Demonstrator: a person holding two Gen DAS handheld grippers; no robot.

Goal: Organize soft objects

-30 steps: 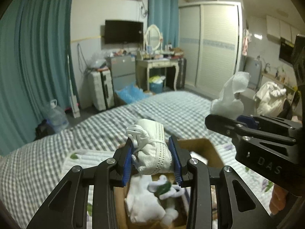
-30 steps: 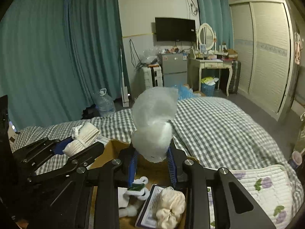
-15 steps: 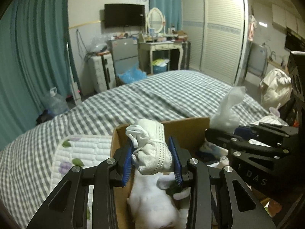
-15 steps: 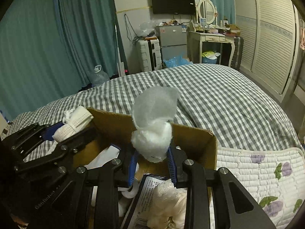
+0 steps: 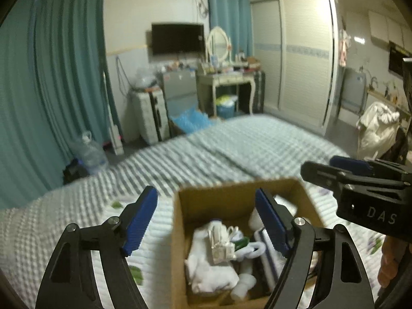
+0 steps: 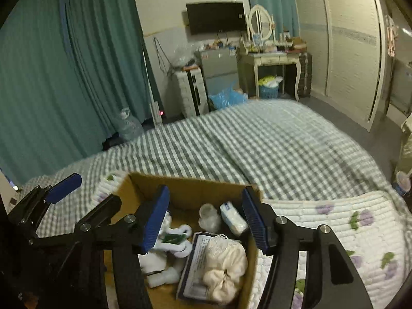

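Observation:
A brown cardboard box [image 5: 180, 234] [image 6: 185, 195] sits on a quilted pad on the bed. It holds several soft white items: a folded white bundle [image 5: 221, 242], a white plush toy [image 6: 175, 237], a cream bundle [image 6: 224, 265] and a crumpled clear wrap [image 6: 208, 216]. My left gripper [image 5: 206, 221] is open and empty above the box. My right gripper [image 6: 206, 219] is open and empty above the box, and shows at the right of the left wrist view [image 5: 360, 180].
The box rests on a white quilted pad with purple flowers [image 6: 347, 226] over a grey checked bedspread [image 6: 257, 141]. Beyond the bed are teal curtains [image 6: 90, 64], a dressing table [image 6: 270, 56] and a wardrobe [image 6: 347, 38].
Both grippers have opened and dropped their loads into the box: the left let go of the folded white bundle, the right the crumpled clear wrap. Both have risen.

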